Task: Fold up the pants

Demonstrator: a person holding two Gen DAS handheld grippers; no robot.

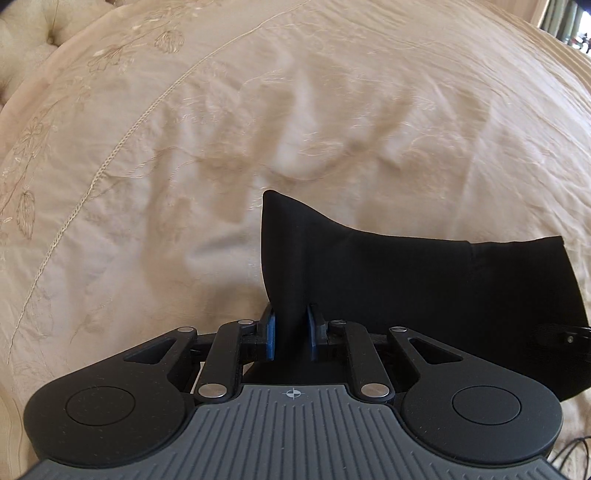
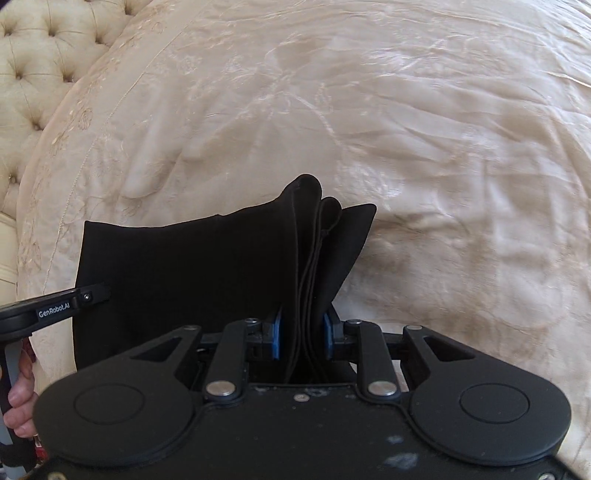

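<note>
The black pants (image 1: 406, 273) are held up between both grippers above a cream bedspread. My left gripper (image 1: 291, 332) is shut on one end of the pants; the cloth stands up between its blue pads (image 1: 270, 332). My right gripper (image 2: 303, 334) is shut on the other end of the pants (image 2: 184, 273), pinching several stacked layers (image 2: 317, 258) between its blue pads (image 2: 277, 334). The pants stretch between the two grippers. The left gripper also shows at the left edge of the right wrist view (image 2: 55, 304), and the right gripper at the right edge of the left wrist view (image 1: 561, 338).
A cream embroidered bedspread (image 1: 258, 110) fills both views, wrinkled in the middle. A tufted headboard (image 2: 40, 55) is at the upper left. A hand (image 2: 22, 398) holds the left gripper's handle. A dark window area (image 1: 576, 26) is at the top right.
</note>
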